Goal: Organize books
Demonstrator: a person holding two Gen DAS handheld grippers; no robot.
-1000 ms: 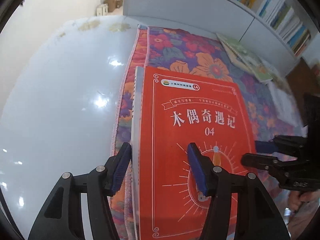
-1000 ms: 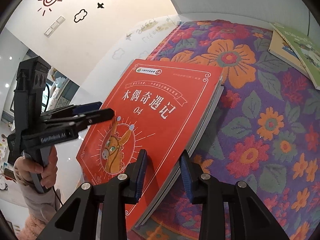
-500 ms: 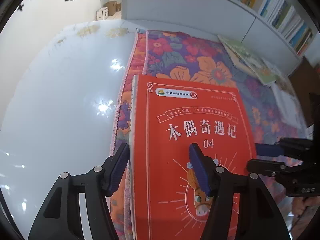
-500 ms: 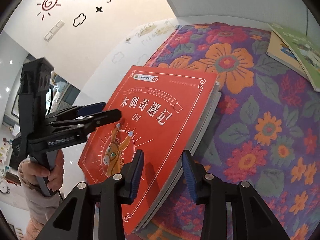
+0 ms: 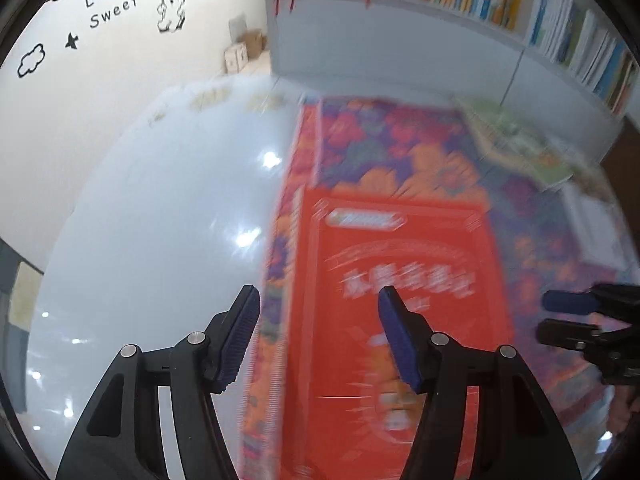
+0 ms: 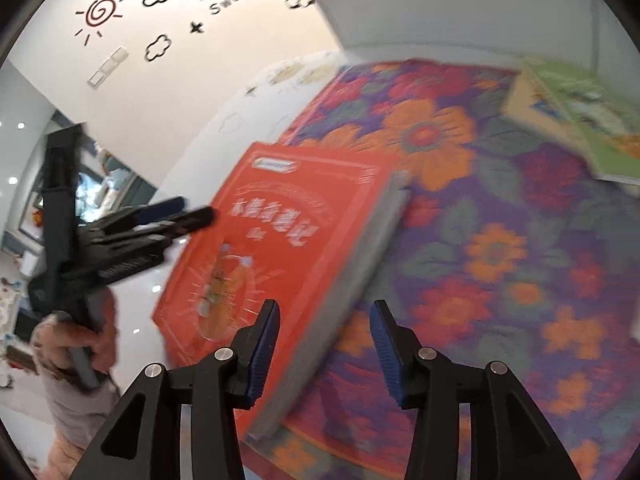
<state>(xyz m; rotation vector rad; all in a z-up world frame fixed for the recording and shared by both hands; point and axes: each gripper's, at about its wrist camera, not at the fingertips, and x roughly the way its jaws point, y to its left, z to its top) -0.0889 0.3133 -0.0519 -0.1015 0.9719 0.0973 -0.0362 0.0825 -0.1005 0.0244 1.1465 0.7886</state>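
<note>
1. Two tongs, the left tongs [image 5: 316,316] and the right tongs [image 6: 324,330], are spread wide and hold nothing.
2. The red book [image 6: 280,248] lies flat on the flowery cloth [image 6: 500,240], between both tongs, easy to grab.
3. More books [image 6: 580,120] lie farther back, likely waiting for tidying.

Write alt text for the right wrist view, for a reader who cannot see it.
A thick red paperback book lies on a floral purple-and-orange cloth, just ahead of the open right gripper. The left gripper, also open, reaches in from the left; green and yellow picture books lie far right. The picture is motion-blurred.
</note>
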